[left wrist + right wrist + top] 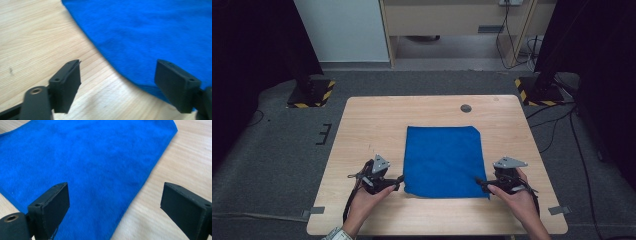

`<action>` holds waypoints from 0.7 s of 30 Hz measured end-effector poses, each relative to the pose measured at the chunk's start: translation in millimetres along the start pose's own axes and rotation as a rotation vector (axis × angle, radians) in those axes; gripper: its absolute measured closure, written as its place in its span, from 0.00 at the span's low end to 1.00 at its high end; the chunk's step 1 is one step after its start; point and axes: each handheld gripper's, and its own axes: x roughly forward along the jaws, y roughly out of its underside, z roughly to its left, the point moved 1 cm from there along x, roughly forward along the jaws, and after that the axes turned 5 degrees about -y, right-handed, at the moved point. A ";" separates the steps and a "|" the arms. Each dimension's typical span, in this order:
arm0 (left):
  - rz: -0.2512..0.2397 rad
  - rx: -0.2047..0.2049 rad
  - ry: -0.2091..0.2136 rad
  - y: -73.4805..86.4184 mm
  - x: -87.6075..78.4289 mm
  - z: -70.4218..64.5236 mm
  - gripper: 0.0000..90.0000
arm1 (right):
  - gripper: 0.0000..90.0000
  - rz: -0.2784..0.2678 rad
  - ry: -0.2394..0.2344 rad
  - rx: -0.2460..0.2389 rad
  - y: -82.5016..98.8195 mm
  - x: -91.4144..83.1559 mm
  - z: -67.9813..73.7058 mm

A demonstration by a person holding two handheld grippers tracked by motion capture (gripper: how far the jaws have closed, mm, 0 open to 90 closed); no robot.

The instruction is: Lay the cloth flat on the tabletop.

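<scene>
A blue cloth [442, 160] lies flat on the wooden table [372, 120], roughly square, near the front middle. My left gripper [400, 181] sits at the cloth's near left corner, jaws wide apart with nothing between them. In the left gripper view the cloth [150, 32] edge runs under the gap and the left gripper [117, 85] stands open above it. My right gripper [479, 183] is at the near right corner, also open. In the right gripper view the cloth [82, 162] spreads ahead of the right gripper [115, 205], with its edge passing between the jaws untouched.
A small round grey cap [466, 108] is set into the table behind the cloth. Bare wood lies left, right and in front of the cloth. Black stands with yellow-striped bases [312, 95] rise beyond the table's far corners.
</scene>
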 end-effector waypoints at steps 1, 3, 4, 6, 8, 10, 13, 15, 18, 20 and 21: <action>-0.002 -0.004 -0.002 0.4 -0.2 2.6 0.19 | 0.10 -0.005 0.001 -0.008 -1.7 1.5 0.7; -0.006 -0.009 0.002 1.2 -1.0 8.1 0.16 | 0.10 -0.011 -0.010 -0.016 -5.3 4.2 3.0; -0.010 -0.011 0.002 1.8 -1.3 10.9 0.15 | 0.10 -0.014 -0.016 -0.021 -7.6 5.7 4.5; -0.012 -0.017 0.000 3.0 -1.7 16.8 0.12 | 0.10 -0.017 -0.026 -0.034 -12.7 8.2 9.7; -0.005 -0.020 -0.021 5.1 -1.4 22.7 0.11 | 0.10 -0.020 -0.043 -0.049 -17.9 11.8 14.8; 0.011 -0.034 -0.042 7.9 -0.2 28.3 0.09 | 0.10 -0.017 -0.055 -0.066 -22.5 16.9 21.2; 0.014 -0.055 -0.055 10.4 -0.5 36.2 0.09 | 0.10 -0.004 -0.077 -0.084 -28.7 26.3 31.4; 0.005 -0.069 -0.062 11.6 -2.3 41.0 0.08 | 0.11 0.000 -0.095 -0.093 -32.7 33.0 37.1; 0.001 -0.086 -0.074 14.0 -3.3 48.4 0.06 | 0.11 0.012 -0.116 -0.108 -38.6 42.6 47.5; 0.008 -0.097 -0.080 16.1 -3.2 52.7 0.06 | 0.12 0.020 -0.130 -0.124 -42.4 48.6 55.9; 0.010 -0.104 -0.082 16.8 -3.1 54.4 0.06 | 0.12 0.026 -0.141 -0.131 -44.2 51.7 60.2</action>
